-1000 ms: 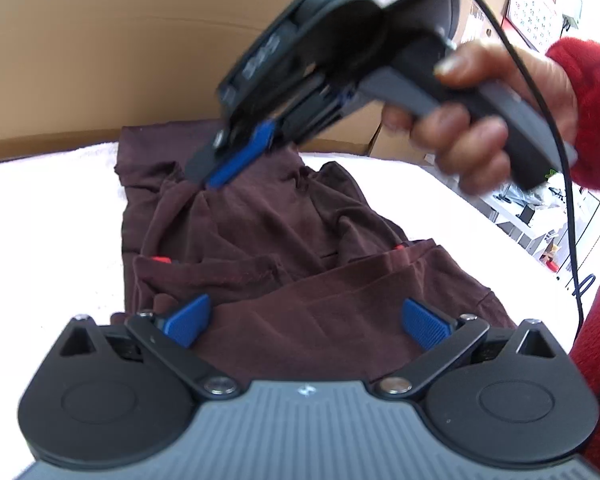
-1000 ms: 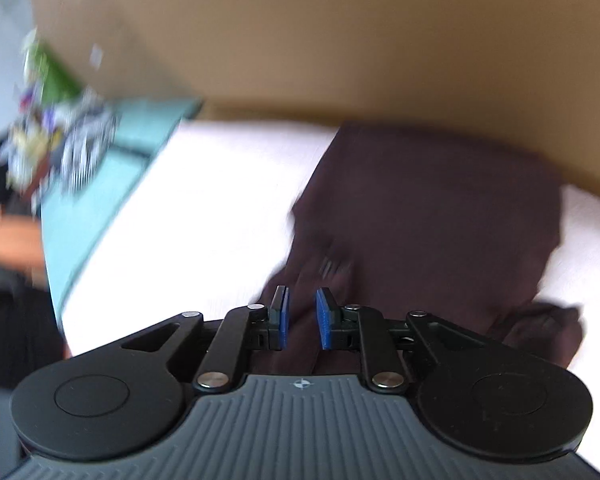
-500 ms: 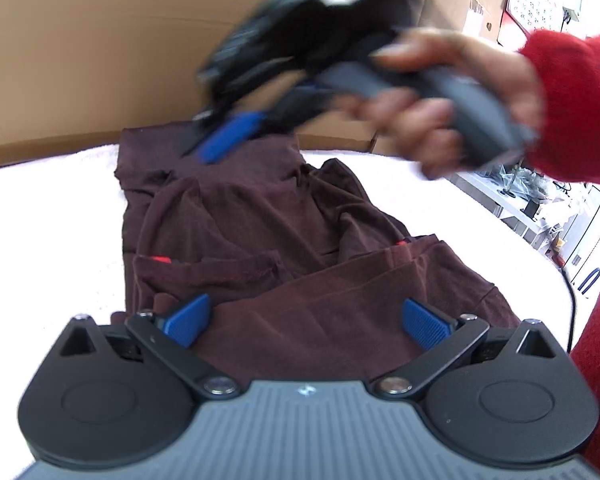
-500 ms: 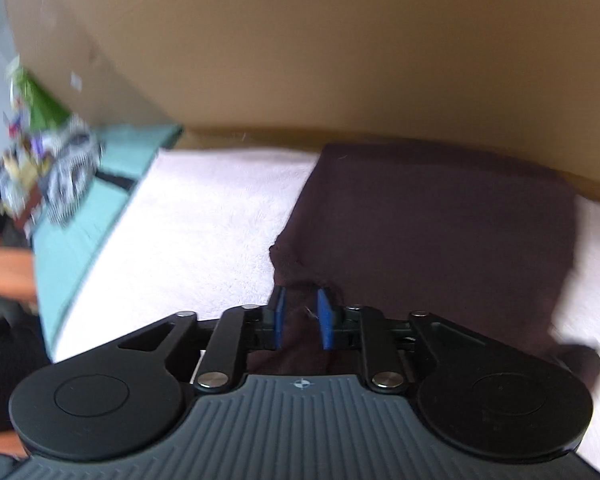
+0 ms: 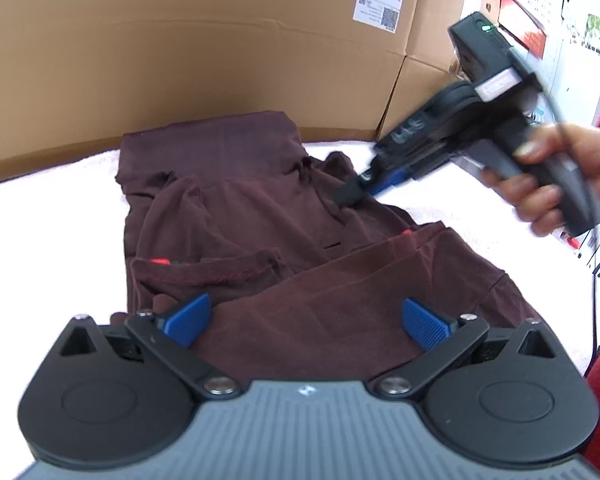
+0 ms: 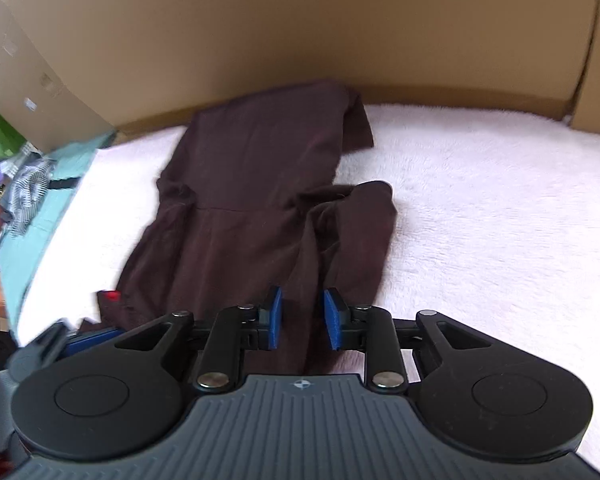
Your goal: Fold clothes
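A dark maroon garment lies crumpled on a white fleece cover, with its near hem folded up over its body. My left gripper hangs open and wide just above that near fold, holding nothing. A hand in a red sleeve holds my right gripper, whose tips dip onto the cloth by the right sleeve. In the right wrist view the garment stretches away from the right gripper. Its jaws stand a narrow gap apart and are closing, with a ridge of cloth between the pads, which do not press on it.
Tall cardboard boxes wall the far side, also filling the top of the right wrist view. White fleece spreads to the right of the garment. A teal sheet and clutter lie past the left edge. A black cable hangs at the right.
The right gripper swung from over the garment's far middle to its right side and dropped lower, letting go of the cloth it pinched. The left gripper stayed still and open.
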Action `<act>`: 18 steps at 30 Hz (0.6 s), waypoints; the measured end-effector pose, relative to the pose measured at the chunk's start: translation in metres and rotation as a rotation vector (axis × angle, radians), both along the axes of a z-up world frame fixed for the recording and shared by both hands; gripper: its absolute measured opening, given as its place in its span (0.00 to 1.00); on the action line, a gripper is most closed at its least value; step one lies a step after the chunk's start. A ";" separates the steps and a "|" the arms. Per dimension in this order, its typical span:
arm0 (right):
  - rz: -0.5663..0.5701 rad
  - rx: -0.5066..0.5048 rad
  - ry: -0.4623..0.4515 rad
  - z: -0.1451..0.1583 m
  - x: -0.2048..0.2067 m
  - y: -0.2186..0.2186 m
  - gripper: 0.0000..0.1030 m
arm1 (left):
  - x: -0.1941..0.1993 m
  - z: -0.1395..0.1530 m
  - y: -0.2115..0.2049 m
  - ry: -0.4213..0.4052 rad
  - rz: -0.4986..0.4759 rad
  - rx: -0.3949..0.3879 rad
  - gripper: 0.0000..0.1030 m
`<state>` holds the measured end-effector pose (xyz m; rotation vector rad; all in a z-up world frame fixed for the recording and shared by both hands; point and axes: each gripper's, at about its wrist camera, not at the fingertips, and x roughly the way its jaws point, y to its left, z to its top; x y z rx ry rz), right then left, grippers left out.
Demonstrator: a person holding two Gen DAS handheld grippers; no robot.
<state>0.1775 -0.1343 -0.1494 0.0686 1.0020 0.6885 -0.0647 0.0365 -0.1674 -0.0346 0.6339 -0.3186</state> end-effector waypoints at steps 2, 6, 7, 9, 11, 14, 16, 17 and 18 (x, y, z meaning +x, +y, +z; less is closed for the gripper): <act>-0.010 0.024 -0.022 -0.004 0.008 0.010 0.24 | -0.001 0.000 -0.003 0.000 0.002 0.019 0.99; -0.004 0.097 -0.010 0.014 0.011 0.002 0.24 | -0.001 0.000 -0.005 -0.001 0.003 0.036 0.99; -0.010 0.102 -0.016 0.019 0.008 -0.003 0.25 | -0.002 0.000 -0.004 -0.002 0.003 0.032 0.99; -0.017 0.127 0.057 0.015 0.004 -0.010 0.27 | -0.001 0.000 -0.001 -0.002 0.001 0.013 0.99; -0.020 0.156 0.151 -0.001 -0.001 -0.012 0.27 | -0.001 0.001 0.002 -0.002 -0.002 -0.007 0.99; -0.061 0.157 0.145 -0.011 -0.013 -0.008 0.20 | -0.001 0.001 0.006 -0.002 -0.009 -0.037 0.99; -0.130 0.162 0.149 -0.003 -0.020 -0.013 0.25 | -0.001 0.002 0.010 -0.002 -0.019 -0.056 0.99; -0.149 0.160 0.131 0.003 -0.027 -0.017 0.26 | -0.001 0.002 0.012 -0.003 -0.022 -0.072 0.99; -0.167 0.157 0.114 0.009 -0.035 -0.022 0.27 | -0.002 0.002 0.014 -0.005 -0.024 -0.090 0.99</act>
